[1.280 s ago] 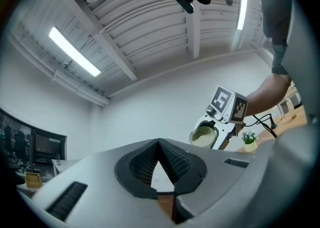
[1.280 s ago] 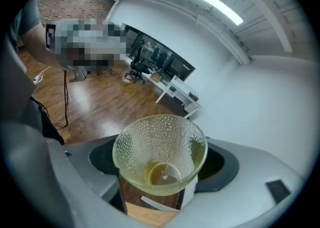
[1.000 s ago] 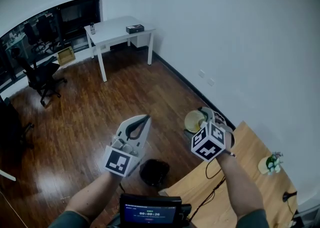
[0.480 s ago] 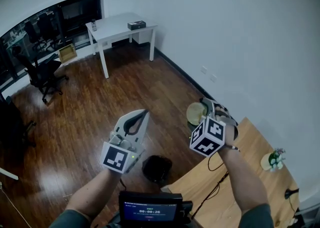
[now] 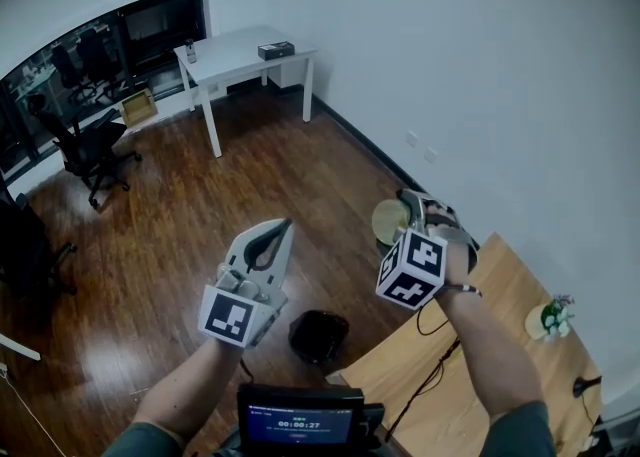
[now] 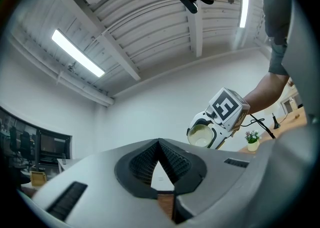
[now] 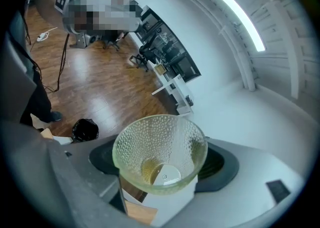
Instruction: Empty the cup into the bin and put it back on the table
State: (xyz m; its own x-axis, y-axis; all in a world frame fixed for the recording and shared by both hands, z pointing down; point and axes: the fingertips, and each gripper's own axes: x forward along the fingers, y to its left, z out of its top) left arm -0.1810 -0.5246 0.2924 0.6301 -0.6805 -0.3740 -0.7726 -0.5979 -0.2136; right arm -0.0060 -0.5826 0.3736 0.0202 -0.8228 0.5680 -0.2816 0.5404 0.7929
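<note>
A yellow-green dimpled translucent cup (image 5: 387, 221) is held in the air over the floor, just off the wooden table's (image 5: 500, 305) far corner. My right gripper (image 5: 408, 217) is shut on it. In the right gripper view the cup (image 7: 160, 147) sits between the jaws of the right gripper (image 7: 160, 166), its mouth facing the camera, with only a yellowish tint at its bottom. The black bin (image 5: 318, 335) stands on the floor below, between both hands. My left gripper (image 5: 274, 233) hangs to the cup's left, shut and holding nothing; its pads meet at the tip (image 6: 159, 144).
A white desk (image 5: 240, 50) with a dark box stands at the far wall, and an office chair (image 5: 90, 150) is at the left. On the wooden table are a small potted plant (image 5: 548, 320) and black cables (image 5: 430, 345). The white wall runs close on the right.
My right gripper has rolled a little with the cup in it and edged slightly up the picture. The left gripper has stayed almost still.
</note>
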